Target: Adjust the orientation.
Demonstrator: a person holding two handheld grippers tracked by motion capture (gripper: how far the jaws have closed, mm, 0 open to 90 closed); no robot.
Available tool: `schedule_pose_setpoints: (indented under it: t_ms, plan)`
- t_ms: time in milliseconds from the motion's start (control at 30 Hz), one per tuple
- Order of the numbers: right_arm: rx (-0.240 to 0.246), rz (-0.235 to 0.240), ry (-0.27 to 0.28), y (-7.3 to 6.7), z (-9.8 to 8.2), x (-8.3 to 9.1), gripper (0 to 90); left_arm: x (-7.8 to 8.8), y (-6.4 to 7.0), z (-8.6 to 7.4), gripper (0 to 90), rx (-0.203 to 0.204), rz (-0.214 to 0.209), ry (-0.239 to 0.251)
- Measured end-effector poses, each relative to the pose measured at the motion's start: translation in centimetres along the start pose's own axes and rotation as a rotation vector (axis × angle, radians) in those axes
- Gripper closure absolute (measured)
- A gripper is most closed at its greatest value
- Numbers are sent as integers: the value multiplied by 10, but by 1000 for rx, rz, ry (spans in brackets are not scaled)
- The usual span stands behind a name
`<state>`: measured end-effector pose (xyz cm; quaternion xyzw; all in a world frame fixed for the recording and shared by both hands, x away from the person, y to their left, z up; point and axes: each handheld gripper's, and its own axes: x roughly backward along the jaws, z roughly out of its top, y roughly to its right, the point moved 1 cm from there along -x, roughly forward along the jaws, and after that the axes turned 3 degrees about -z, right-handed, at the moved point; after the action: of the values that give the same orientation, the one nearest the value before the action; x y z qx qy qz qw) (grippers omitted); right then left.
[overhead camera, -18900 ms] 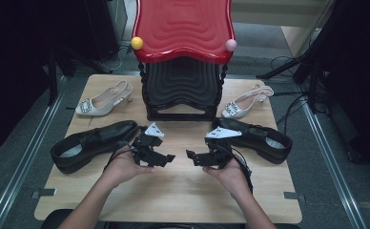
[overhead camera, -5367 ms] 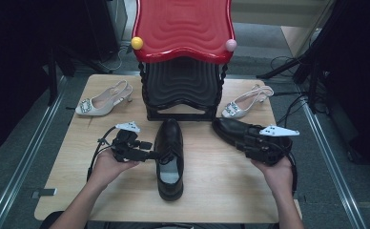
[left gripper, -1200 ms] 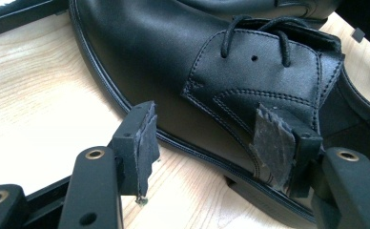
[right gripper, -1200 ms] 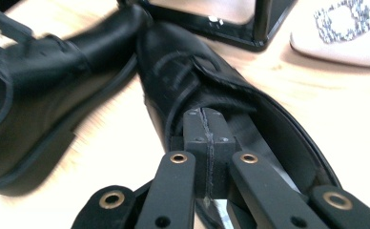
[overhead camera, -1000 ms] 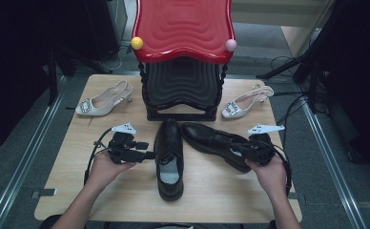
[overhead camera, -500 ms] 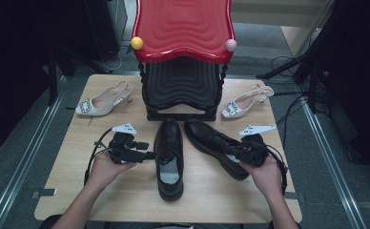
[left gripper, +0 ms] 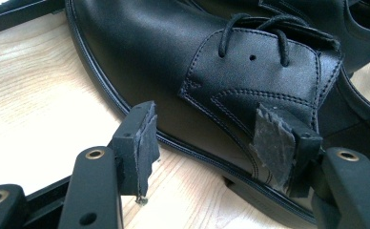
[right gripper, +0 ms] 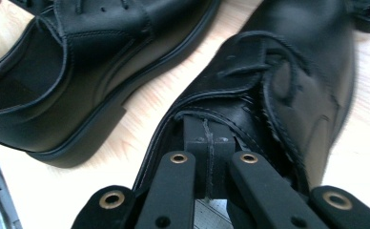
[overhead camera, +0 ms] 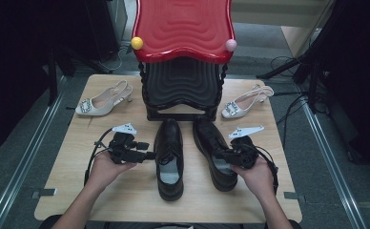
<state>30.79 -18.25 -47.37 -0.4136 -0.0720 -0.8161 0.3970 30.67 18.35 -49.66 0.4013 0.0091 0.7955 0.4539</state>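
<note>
Two black lace-up shoes lie side by side at the table's middle, toes toward the far side. My left gripper (overhead camera: 146, 154) (left gripper: 209, 143) rests open just left of the left shoe (overhead camera: 169, 157) (left gripper: 197, 71), its pads (left gripper: 145, 138) level with the sole edge and clear of the leather. My right gripper (overhead camera: 224, 155) (right gripper: 207, 136) is shut on the collar of the right shoe (overhead camera: 210, 145) (right gripper: 297, 71), at the side near the hand. In the right gripper view the left shoe (right gripper: 78, 62) lies close beside it.
A red-topped stand (overhead camera: 183, 28) with black wavy shelves (overhead camera: 182, 86) rises at the far middle. One white buckled heel (overhead camera: 99, 101) lies at the far left, another (overhead camera: 246, 101) at the far right. Bare wood of the table (overhead camera: 126, 200) runs along the near edge.
The right shoe has swung from a slant to lie parallel with the left shoe, carried leftward with my right gripper. The left gripper and left shoe have stayed put.
</note>
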Motion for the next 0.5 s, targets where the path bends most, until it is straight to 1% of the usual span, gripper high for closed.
schedule_pose_setpoints:
  t_ms: [100,267,367,500]
  plan:
    - [11,4,-8,-4,1,-5,900,0,0,0,410,0,2,2]
    - [20,36,-17,-10,3,-12,900,0,1,-1,410,5,5,5]
    - [33,41,-17,-14,5,-16,900,0,1,-1,410,5,6,2]
    - [15,62,-13,-16,6,-20,900,1,1,-2,410,7,5,3]
